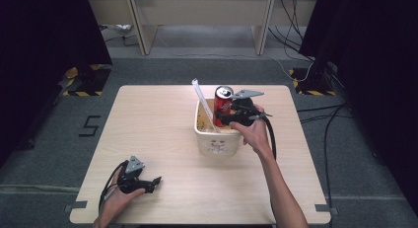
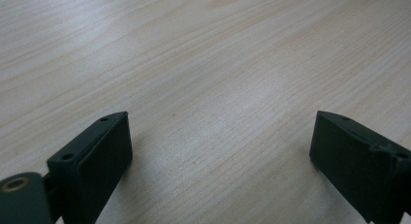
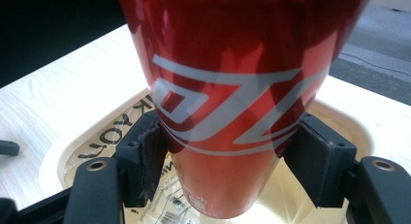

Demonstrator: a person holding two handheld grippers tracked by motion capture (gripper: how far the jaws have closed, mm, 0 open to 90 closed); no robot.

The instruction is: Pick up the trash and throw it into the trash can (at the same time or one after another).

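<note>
Jaws of the right gripper (image 3: 228, 156) pinch a red can (image 3: 232, 88) above the white bin (image 1: 217, 139), frame centre; left gripper (image 2: 220, 151) jaws spread over the table (image 2: 203, 64), lower left.

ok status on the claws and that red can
Right claw shut on the red metal drink can, above the cream plastic bin. Left claw open, idle. Clear tube leans in bin beside can.
</note>
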